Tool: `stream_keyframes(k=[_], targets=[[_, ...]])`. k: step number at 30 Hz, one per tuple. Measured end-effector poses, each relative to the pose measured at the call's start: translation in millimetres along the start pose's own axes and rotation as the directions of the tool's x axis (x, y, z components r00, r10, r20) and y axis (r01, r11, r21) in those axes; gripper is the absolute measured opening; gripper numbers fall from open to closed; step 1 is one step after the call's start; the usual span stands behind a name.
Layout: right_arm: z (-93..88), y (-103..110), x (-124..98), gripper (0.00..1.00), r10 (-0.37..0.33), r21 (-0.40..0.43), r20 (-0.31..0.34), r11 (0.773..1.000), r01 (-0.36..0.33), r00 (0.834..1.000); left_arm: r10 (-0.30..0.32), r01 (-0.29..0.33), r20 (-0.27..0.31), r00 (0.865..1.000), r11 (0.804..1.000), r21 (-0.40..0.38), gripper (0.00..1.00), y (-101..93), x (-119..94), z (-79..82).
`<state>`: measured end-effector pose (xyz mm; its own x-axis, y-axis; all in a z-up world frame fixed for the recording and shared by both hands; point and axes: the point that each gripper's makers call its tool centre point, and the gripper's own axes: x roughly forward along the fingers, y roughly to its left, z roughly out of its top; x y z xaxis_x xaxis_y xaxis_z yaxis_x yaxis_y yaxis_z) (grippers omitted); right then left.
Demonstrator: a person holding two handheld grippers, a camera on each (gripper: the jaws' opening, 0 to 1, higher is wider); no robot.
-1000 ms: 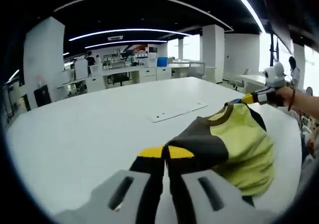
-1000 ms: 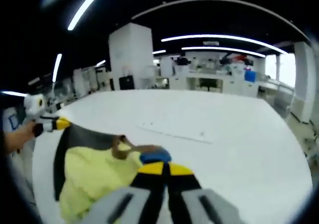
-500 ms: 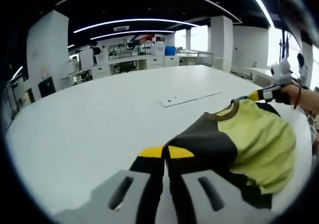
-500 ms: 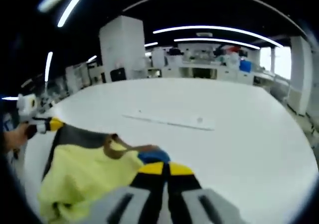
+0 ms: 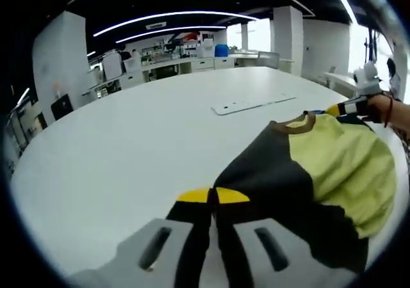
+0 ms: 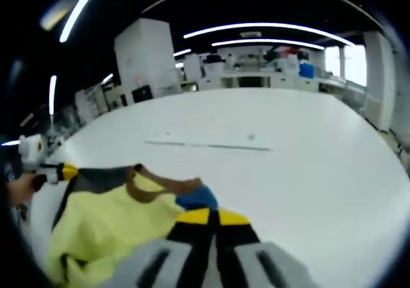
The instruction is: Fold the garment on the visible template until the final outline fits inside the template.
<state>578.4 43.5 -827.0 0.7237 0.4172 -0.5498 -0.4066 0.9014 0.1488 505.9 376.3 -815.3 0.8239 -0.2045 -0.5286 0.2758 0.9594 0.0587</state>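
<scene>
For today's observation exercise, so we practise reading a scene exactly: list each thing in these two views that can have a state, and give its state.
Garment: held up by both grippers, spread between them, not yet folded.
Left gripper: shut on the garment's dark part.
Right gripper: shut on the garment near its brown collar.
Template: lying flat on the white table, with nothing on it.

No readable text, labels, brands, numbers or signs in either view.
</scene>
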Motion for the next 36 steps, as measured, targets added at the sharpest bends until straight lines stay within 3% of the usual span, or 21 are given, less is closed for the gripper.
stream_keyframes(k=[4,10,16,23,36], targets=[[3.7,2.6,-8.0,0.12,-0.002,-0.010,0.000,1.000,0.002,1.000,-0.002,0.002,0.013,1.000,1.000,0.012,0.02,-1.4,-7.8,5.6],[1.3,9.0,-16.8,0.32,0.055,0.027,-0.036,0.998,-0.054,0.998,-0.022,0.023,0.036,0.999,1.000,-0.006,0.19,-5.2,-23.7,9.6],[11.0,23.9,-35.2,0.44,0.114,0.001,-0.031,0.993,-0.114,0.993,-0.072,0.073,0.057,0.996,0.997,-0.009,0.30,-15.2,-45.9,9.7],[6.6,46.4,-68.5,0.47,0.171,-0.022,-0.037,0.985,-0.172,0.985,-0.146,0.145,0.057,0.988,0.989,0.013,0.37,-36.1,-68.4,2.4],[-19.8,85.1,-112.9,0.46,0.239,-0.026,-0.058,0.970,-0.240,0.969,-0.271,0.269,0.043,0.962,0.962,0.055,0.28,-89.4,-86.7,-9.6]])
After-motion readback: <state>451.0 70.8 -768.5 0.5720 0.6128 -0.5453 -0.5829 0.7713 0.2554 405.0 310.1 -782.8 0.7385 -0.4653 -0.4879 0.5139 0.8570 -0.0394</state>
